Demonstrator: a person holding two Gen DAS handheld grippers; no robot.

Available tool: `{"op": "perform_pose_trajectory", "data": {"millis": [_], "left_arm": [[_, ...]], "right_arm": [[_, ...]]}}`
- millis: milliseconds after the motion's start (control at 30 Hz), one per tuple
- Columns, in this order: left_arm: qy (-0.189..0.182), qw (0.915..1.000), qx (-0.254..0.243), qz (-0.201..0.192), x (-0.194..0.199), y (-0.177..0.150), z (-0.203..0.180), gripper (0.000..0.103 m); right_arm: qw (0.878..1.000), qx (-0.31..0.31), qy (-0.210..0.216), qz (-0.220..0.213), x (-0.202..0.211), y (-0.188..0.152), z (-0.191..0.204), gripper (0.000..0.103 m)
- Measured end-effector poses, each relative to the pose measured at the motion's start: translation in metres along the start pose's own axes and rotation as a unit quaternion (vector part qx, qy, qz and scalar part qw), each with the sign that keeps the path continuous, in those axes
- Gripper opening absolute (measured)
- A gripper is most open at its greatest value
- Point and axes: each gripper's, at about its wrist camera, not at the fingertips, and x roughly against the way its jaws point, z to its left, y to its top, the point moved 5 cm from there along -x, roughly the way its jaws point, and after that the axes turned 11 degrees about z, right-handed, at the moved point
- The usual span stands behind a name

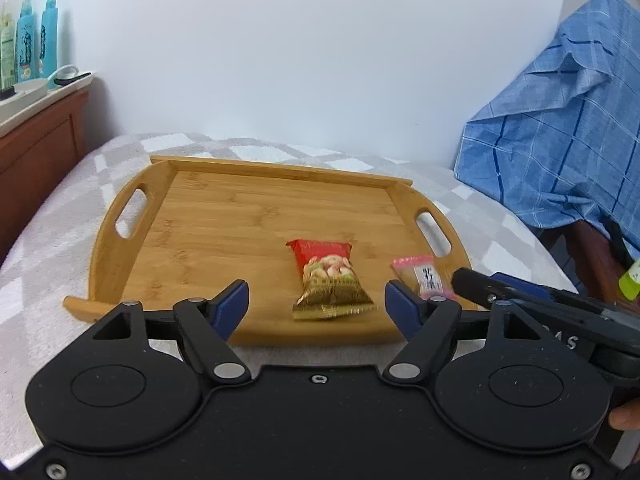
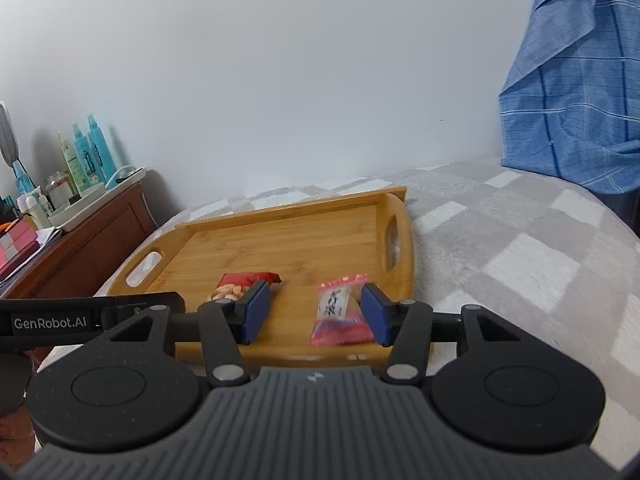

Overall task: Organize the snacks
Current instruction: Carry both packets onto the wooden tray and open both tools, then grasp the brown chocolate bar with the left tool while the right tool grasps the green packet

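Note:
A bamboo tray (image 1: 208,216) (image 2: 304,240) lies on a grey-and-white checked blanket. Near its front edge lie two snacks. One is a red and gold packet (image 1: 329,280) (image 2: 240,286). To its right is a smaller pink-edged packet (image 1: 424,276) (image 2: 340,316). My left gripper (image 1: 317,306) is open above the tray's front edge, and the red and gold packet lies flat between and beyond its blue pads, untouched. My right gripper (image 2: 316,312) is open too. The pink packet sits on the tray between its pads, close to the right pad (image 2: 376,314).
A wooden cabinet (image 1: 36,148) (image 2: 92,244) at the left carries a white tray (image 2: 100,196) with bottles (image 1: 28,36) (image 2: 86,156). A blue checked cloth (image 1: 560,128) (image 2: 576,88) hangs at the right. The blanket (image 2: 520,264) spreads to the right of the bamboo tray.

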Motion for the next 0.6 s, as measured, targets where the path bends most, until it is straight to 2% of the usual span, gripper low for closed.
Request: {"op": "perform_pose_trajectory", "data": {"millis": [367, 600], "left_arm": [[0.006, 0.9994, -0.033, -0.001, 0.027, -0.05, -0.006, 0.078], [0.005, 0.9984, -0.054, 0.012, 0.037, -0.076, -0.008, 0.078]], "right_arm": [[0.999, -0.004, -0.03, -0.026, 0.037, -0.035, -0.006, 0.076], [0.999, -0.005, -0.032, -0.007, 0.045, -0.066, 0.0, 0.077]]}}
